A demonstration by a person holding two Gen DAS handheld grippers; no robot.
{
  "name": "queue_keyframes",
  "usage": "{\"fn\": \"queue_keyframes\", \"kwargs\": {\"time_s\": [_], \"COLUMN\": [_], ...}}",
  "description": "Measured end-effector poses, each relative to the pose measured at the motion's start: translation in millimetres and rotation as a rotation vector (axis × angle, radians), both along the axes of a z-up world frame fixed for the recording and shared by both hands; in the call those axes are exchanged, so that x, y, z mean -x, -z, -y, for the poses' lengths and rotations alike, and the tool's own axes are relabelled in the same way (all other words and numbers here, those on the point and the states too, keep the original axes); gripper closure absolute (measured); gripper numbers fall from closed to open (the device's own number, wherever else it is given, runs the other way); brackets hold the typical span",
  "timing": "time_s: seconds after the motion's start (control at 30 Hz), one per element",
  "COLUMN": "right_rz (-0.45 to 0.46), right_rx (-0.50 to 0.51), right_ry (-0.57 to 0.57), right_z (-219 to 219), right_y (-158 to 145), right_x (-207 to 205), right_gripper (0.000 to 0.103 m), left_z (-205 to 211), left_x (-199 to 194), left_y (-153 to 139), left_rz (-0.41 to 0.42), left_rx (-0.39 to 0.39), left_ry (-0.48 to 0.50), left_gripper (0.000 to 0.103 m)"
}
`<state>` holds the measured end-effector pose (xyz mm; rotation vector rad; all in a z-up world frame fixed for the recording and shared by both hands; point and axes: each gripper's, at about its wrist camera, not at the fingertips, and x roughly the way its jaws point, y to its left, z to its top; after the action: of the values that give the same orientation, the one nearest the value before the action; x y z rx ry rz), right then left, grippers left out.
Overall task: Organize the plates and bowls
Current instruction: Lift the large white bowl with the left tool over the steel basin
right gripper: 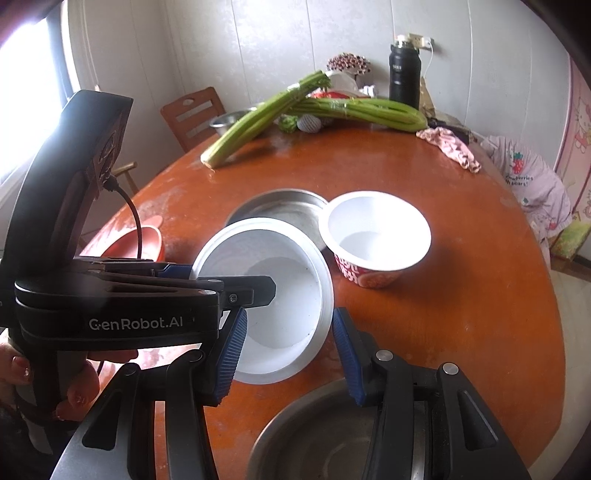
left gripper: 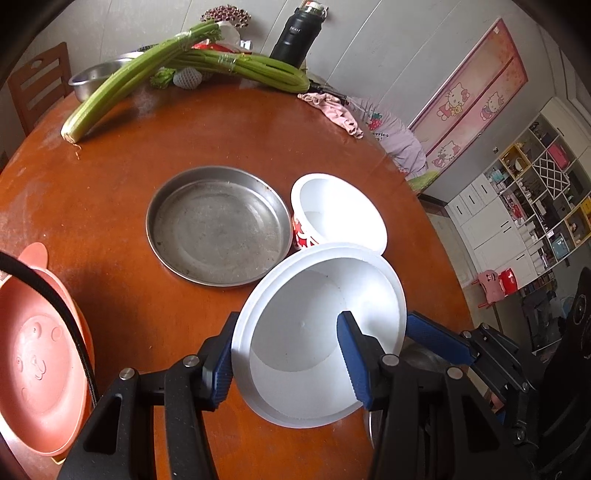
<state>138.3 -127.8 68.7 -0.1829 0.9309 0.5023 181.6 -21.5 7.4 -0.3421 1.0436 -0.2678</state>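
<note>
My left gripper (left gripper: 290, 315) is shut on a plain white bowl (left gripper: 295, 350), one finger outside its rim and one inside. The bowl hangs tilted above the round wooden table (left gripper: 184, 129). The right wrist view shows that bowl (right gripper: 288, 295) in the left gripper (right gripper: 232, 277). Beyond it stand a red-and-white paper bowl (left gripper: 332, 210) (right gripper: 376, 236) and a flat steel plate (left gripper: 218, 225) (right gripper: 284, 206), touching side by side. My right gripper (right gripper: 291, 312) is shut on a steel bowl (right gripper: 325, 435) close under it. The grip point is hidden.
A pink plastic plate (left gripper: 40, 354) lies at the near left. At the table's far side are celery stalks (left gripper: 147, 74), a steel basin (left gripper: 92, 75), a black flask (left gripper: 295, 33) and a pink cloth (left gripper: 332, 107). A wooden chair (left gripper: 37, 85) stands behind the table.
</note>
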Motion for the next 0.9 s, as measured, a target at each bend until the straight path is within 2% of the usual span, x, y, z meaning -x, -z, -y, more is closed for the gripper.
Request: {"fn": "queue_keyframes", "kwargs": {"time_s": [0.33,0.9], "right_rz": [0.054,0.114], "right_rx": [-0.027,-0.059], "right_ry": [0.008,0.075], "right_z": [9,57], "right_y": [-26,-49], "right_x": [26,74], "right_gripper": [0.053,0.053], "left_z": [10,60], "left_x": [22,61], "left_y": [-29,-46], "left_rz": [0.057,0.101], "left_rx": [-0.008,-0.014], "left_ry": [0.034,0.122], "left_gripper": [0.052,0.052]}}
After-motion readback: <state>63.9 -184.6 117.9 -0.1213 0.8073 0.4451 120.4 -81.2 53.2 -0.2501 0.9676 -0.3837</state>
